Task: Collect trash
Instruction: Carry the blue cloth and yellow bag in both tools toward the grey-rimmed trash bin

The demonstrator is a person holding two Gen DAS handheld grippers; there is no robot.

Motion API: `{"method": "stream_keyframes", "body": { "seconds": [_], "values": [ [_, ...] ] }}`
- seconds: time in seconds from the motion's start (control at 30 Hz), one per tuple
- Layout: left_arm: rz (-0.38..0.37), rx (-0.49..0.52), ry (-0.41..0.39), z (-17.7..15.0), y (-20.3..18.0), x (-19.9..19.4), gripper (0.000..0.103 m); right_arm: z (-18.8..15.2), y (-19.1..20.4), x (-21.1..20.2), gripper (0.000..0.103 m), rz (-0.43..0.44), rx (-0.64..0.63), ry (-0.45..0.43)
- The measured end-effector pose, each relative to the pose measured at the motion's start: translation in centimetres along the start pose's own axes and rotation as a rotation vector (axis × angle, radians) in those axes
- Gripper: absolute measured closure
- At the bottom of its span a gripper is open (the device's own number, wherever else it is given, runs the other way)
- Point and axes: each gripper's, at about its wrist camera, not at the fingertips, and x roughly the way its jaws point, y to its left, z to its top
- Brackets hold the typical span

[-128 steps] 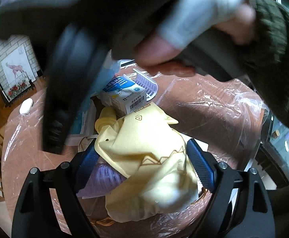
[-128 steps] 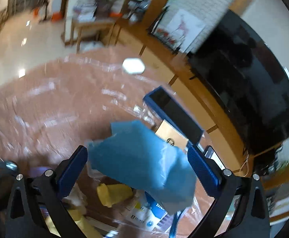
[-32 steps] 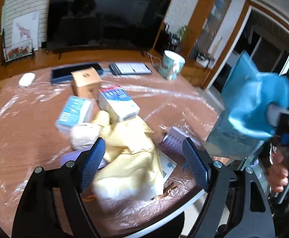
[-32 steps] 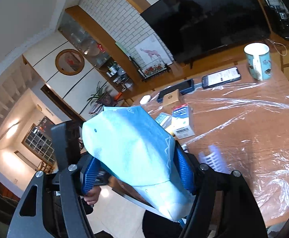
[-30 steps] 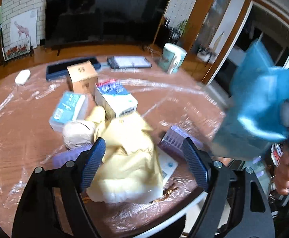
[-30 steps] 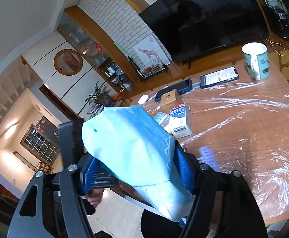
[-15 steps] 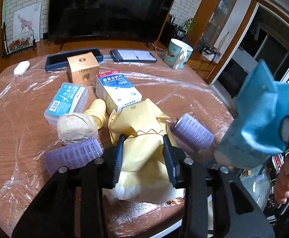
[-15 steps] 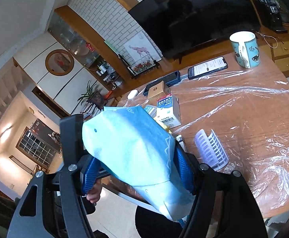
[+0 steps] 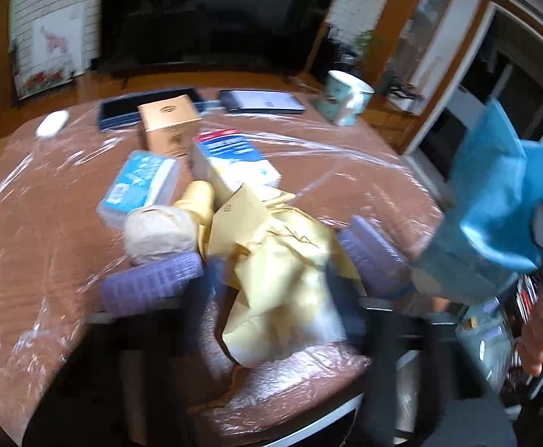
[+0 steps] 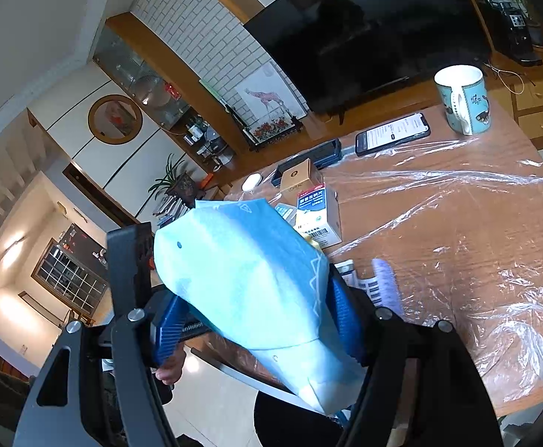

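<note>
Half a second ago my left claw (image 9: 271,290) was pinched on the yellow bag (image 9: 271,260); now its jaws are opening, blurred, with the bag lying loose between them on the table (image 9: 29,223). My right claw (image 10: 256,320) stays clamped on the blue bag (image 10: 245,283).

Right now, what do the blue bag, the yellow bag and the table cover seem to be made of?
Blue bag: probably thin matte paper or non-woven sheet; it holds stiff folds in the right gripper.
Yellow bag: apparently the same, matte and creased; blur hides detail.
Table cover: clear glossy plastic film, wrinkled, with wood showing through.
</note>
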Motion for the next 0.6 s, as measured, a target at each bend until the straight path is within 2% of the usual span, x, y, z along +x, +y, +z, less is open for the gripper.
{"method": "stream_keyframes", "body": {
  "seconds": [0.03,0.13,0.23,0.3,0.47,0.57,0.6],
  "values": [
    [0.005,-0.009,-0.009,0.1,0.1,0.0,0.029,0.0,0.0,0.0,0.034,-0.002,0.001,-0.001],
    [0.019,-0.031,0.03,0.8,0.3,1.3,0.029,0.0,-0.2,0.1,0.034,0.002,0.011,0.0],
    [0.036,-0.038,0.043,1.6,0.2,2.6,0.022,0.0,-0.3,0.1,0.034,0.003,0.01,0.001],
    [0.015,-0.041,0.06,2.0,-0.1,3.2,0.022,0.0,-0.3,0.2,0.033,0.0,0.005,0.001],
    [0.069,0.065,0.092,2.2,-1.8,4.7,0.019,0.1,-0.9,0.0,0.033,-0.009,0.011,-0.007],
    [0.01,0.031,0.14,2.2,-1.6,5.8,0.019,0.3,-1.6,0.0,0.033,-0.024,0.02,-0.01],
    [0.01,0.028,0.136,2.1,-1.5,6.0,0.024,0.5,-1.8,0.1,0.033,-0.042,0.017,-0.009]
  ]
}}
